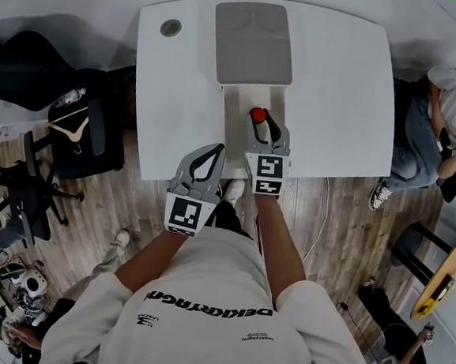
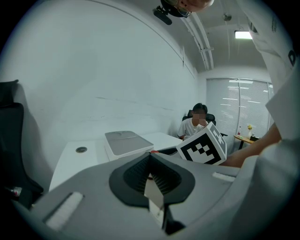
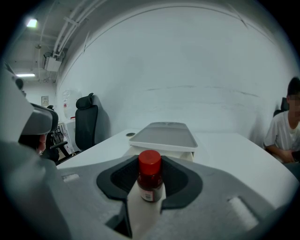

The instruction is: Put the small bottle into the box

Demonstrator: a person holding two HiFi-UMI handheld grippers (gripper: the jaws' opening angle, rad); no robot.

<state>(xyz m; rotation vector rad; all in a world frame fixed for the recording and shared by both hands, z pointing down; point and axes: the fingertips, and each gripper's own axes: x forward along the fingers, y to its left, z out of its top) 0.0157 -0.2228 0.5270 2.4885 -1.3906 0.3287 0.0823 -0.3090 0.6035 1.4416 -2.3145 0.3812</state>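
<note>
Nearest to us, the grey left gripper (image 1: 215, 151) is hanging at the near edge of the table, its jaws pressed together on nothing. Just beyond it, the grey right gripper (image 1: 263, 126) is clamping the small dark-red bottle (image 3: 150, 182) upright by its body, below the cap. We are judging this bottle to be light and rigid. Its smooth round wall is looking liable to slip or twist between the pads, and it may break if it is glass, which we cannot tell. The body at the label, where it is being held now, is looking like the safest place to grip, since a hold on the cap alone would let it swing. It is showing a round bright-red screw cap (image 3: 149, 161), a short cylindrical body that looks dark reddish, and a pale label (image 3: 147, 193) too small to read. The bottle is sitting over a cream ledge (image 1: 236, 138) that is reaching toward us from the white box (image 3: 164, 151) under its flat grey lid (image 1: 254, 43); we cannot tell whether it is touching down, or whether that ledge is an open drawer. The white table (image 1: 339, 92) is carrying the box.
</note>
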